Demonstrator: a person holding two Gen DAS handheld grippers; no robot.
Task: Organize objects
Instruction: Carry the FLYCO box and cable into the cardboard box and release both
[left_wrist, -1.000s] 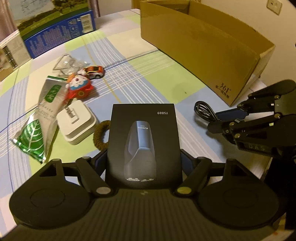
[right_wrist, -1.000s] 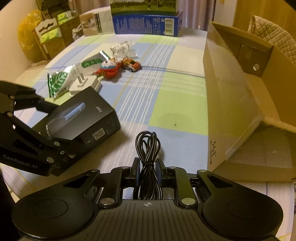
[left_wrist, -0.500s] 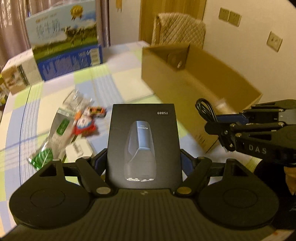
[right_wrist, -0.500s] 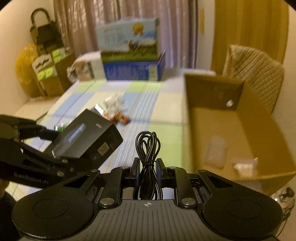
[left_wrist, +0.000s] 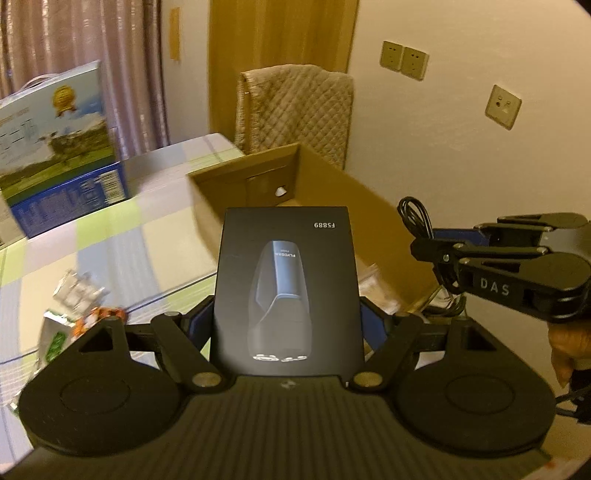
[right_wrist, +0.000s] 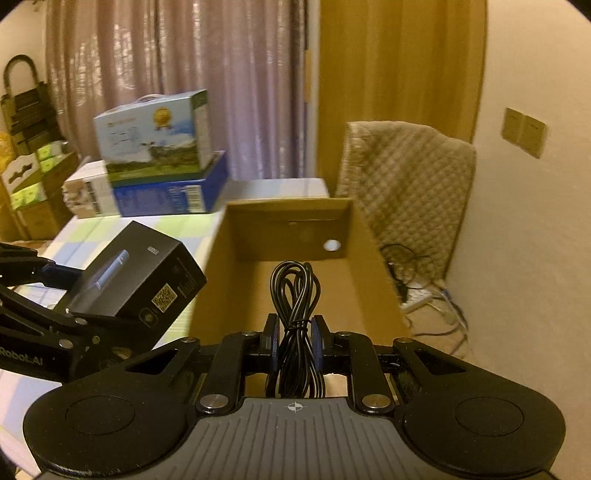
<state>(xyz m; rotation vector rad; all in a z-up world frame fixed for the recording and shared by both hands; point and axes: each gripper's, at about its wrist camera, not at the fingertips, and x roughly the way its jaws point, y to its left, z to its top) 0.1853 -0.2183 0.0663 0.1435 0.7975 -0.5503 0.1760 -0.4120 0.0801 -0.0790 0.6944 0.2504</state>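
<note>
My left gripper (left_wrist: 286, 317) is shut on a black shaver box (left_wrist: 288, 284) marked FS889 and holds it in the air near the open cardboard box (left_wrist: 236, 184). My right gripper (right_wrist: 293, 336) is shut on a coiled black cable (right_wrist: 293, 291) and holds it above the cardboard box (right_wrist: 236, 236). The shaver box (right_wrist: 136, 273) shows at left in the right wrist view. The cable (left_wrist: 415, 218) and right gripper (left_wrist: 436, 251) show at right in the left wrist view. Small clear bags (left_wrist: 376, 284) lie inside the box.
A toy car (left_wrist: 107, 314), a green packet (left_wrist: 55, 336) and clear wrappers (left_wrist: 77, 291) lie on the checked tablecloth (left_wrist: 110, 247). Milk cartons (right_wrist: 162, 155) stand at the table's far end. A padded chair (right_wrist: 406, 177) stands behind the box, loose cables (right_wrist: 417, 288) on the floor.
Both grippers have risen and tilted up with their loads and moved toward the cardboard box. The table items have dropped to the lower left of the left wrist view.
</note>
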